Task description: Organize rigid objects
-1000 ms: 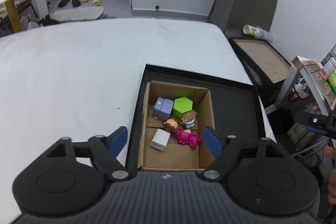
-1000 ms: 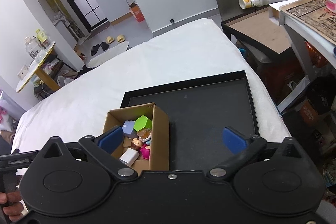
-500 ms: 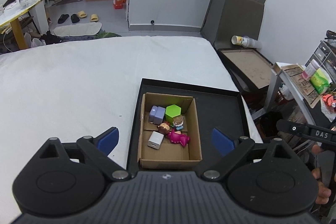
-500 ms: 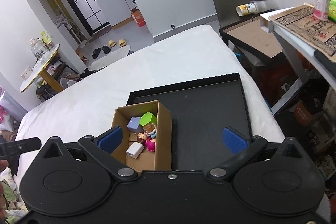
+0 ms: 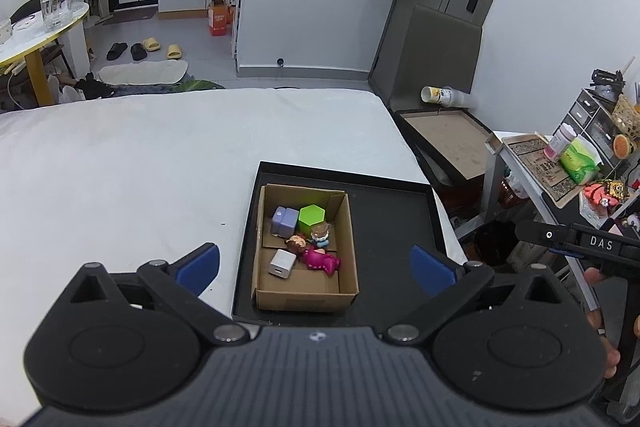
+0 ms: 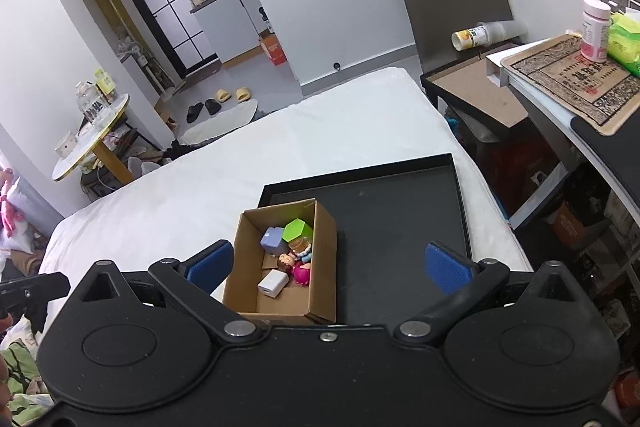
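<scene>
An open cardboard box (image 5: pixel 345 251) stands in the left part of a black tray (image 5: pixel 400 227) on a white bed. Inside lie a lilac block (image 5: pixel 284 220), a green hexagon block (image 5: pixel 313 216), a white charger (image 5: pixel 282 263), a pink toy (image 5: pixel 320 261) and small figurines (image 5: pixel 320 230). My left gripper (image 5: pixel 316 269) is open and empty, held well above and in front of the box. My right gripper (image 6: pixel 328 265) is open and empty, also high above the box (image 6: pixel 323 251) and tray (image 6: pixel 400 219).
The white bed (image 5: pixel 140 163) spreads left and back of the tray. A low dark side table (image 5: pixel 448 143) with a tipped cup stands right of the bed. A cluttered shelf (image 6: pixel 576 83) with a bottle is at the far right.
Both grippers have risen and pulled back from the box, which now looks smaller. Both stay open and empty.
</scene>
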### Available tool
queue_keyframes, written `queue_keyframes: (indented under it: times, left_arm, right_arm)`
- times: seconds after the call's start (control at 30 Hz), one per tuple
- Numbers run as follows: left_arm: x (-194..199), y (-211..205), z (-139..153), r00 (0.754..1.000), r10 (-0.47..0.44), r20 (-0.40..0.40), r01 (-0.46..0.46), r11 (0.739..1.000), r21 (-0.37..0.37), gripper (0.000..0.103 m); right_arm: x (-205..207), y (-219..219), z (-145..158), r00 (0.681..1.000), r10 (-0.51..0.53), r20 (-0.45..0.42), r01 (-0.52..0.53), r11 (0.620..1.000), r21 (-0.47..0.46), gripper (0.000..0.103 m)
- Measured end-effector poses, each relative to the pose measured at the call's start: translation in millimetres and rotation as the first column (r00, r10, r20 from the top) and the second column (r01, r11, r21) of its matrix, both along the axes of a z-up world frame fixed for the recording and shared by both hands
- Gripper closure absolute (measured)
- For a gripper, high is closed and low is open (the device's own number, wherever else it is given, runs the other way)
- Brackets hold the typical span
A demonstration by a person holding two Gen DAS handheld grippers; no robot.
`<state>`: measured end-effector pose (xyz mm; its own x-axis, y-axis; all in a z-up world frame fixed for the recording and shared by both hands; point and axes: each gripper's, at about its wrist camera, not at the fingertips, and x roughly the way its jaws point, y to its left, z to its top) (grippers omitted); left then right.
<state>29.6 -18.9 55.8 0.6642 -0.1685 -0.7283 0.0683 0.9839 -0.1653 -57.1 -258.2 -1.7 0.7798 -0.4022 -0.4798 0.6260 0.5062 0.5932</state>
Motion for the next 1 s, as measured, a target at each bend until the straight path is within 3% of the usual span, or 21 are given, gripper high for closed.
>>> queue_keyframes:
  times: [0.27, 0.4, 0.7, 1.0]
  left_arm:
    - [-17, -9, 1, 0.998, -0.033, 0.052, 0.035, 0.999, -0.030, 0.001]
    - [-22, -16, -4, 0.998, -0.054, 0.033, 0.055, 0.998, -0.030, 0.001]
    - [-35, -10, -15, 0.999, -0.027, -0.024, 0.026, 0.999, -0.019, 0.001]
    - [-51, -3, -24, 0.996, -0.070, -0.046, 0.071, 0.997, 0.005, 0.001]
  right_arm:
    - [-10, 10, 2, 1.000, 0.016, 0.004, -0.016, 1.000, 0.014, 0.000]
    - [-13, 14, -1, 1.000, 0.026, 0.010, -0.026, 0.999, 0.025, 0.000]
    - [-18, 30, -4, 0.998, 0.013, -0.066, -0.013, 1.000, 0.013, 0.000]
    - [-21, 47, -8, 0.995, 0.035, -0.092, -0.033, 0.999, 0.024, 0.000]
